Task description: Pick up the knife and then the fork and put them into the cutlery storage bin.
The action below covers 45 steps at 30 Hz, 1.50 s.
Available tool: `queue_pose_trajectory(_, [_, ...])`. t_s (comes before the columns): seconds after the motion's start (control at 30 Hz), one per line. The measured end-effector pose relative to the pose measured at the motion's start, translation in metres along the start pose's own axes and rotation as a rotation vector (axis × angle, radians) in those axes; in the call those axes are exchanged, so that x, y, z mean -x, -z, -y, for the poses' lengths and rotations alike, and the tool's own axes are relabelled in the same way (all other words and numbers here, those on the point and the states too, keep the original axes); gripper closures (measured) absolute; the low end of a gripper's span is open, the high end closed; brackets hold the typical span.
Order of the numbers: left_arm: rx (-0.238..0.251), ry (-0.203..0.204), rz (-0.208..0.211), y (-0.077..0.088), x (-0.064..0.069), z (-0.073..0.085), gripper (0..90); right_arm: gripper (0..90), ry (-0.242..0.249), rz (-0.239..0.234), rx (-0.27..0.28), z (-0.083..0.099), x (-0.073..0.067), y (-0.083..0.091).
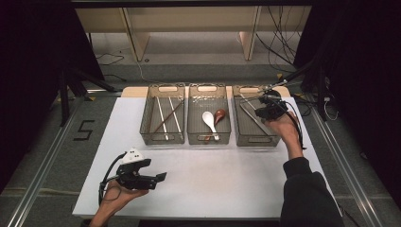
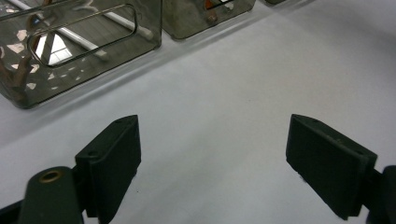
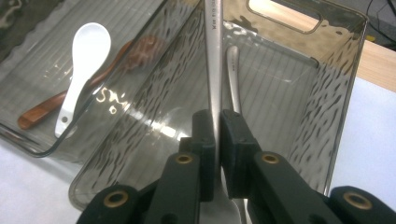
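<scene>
Cutlery sorting at a white worktop [image 1: 198,175], with three smoky clear bins in a row at its far side. The right tool [image 3: 217,135] has its jaws clamped together on the flat steel handle of a metal utensil [image 3: 214,56], probably a fork or spoon; its working end is hidden below the jaws. The handle rises straight up between the pads, with faint stamped lettering near its top, and looks thin, polished and slippery. It hangs over the right bin [image 3: 345,84], whose ribbed floor lies directly beneath the tool. A second steel utensil [image 3: 233,79] lies on that floor just behind the held one.

Beside the tool, in the middle bin [image 1: 209,137], rest a white ceramic soup spoon [image 3: 84,65] and a brown wooden spoon [image 3: 93,79], crossing each other. The left bin [image 1: 162,137] holds chopsticks [image 1: 166,116].

The left tool [image 2: 212,158] hovers low over bare worktop with its jaws wide apart and nothing between them, the left bin just ahead of it.

The step appears to be placing the steel piece into the right bin. The next move likely calls for lowering it near the floor, alongside the piece already there, before parting the jaws, so it does not clatter or bounce out.
</scene>
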<state>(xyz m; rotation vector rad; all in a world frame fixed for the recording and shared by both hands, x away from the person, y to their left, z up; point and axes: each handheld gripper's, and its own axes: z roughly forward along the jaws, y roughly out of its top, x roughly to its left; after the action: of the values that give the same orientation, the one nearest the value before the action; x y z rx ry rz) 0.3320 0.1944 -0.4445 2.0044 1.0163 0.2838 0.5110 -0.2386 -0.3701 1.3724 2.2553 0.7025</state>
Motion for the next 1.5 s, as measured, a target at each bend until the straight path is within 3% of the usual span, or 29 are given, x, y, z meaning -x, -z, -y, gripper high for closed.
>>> queue_pose_trajectory(0.47, [-0.012,-0.005,0.004,-0.001,0.000,0.000,17.5,83.8,0.004,0.029,-0.030,-0.003,0.000,-0.017])
queue_pose_trajectory(0.57, [-0.014,-0.004,0.005,-0.001,0.000,0.000,17.5,58.8,0.009,0.038,-0.016,-0.002,0.000,-0.019])
queue_pose_trajectory(0.77, [-0.013,-0.005,0.002,0.000,0.000,0.000,17.6,48.4,-0.016,0.000,0.020,0.001,0.005,-0.007])
queue_pose_trajectory(1.0, [0.001,0.005,0.004,0.000,0.000,0.000,17.5,38.7,-0.035,-0.071,0.092,0.007,-0.003,0.010])
queue_pose_trajectory(1.3, [0.030,0.009,0.009,0.003,-0.001,0.000,17.4,34.1,-0.085,-0.168,0.177,0.027,-0.017,0.024])
queue_pose_trajectory(1.5, [0.063,0.025,0.015,0.005,-0.001,0.000,17.4,32.0,-0.091,-0.195,0.241,0.039,-0.027,0.038])
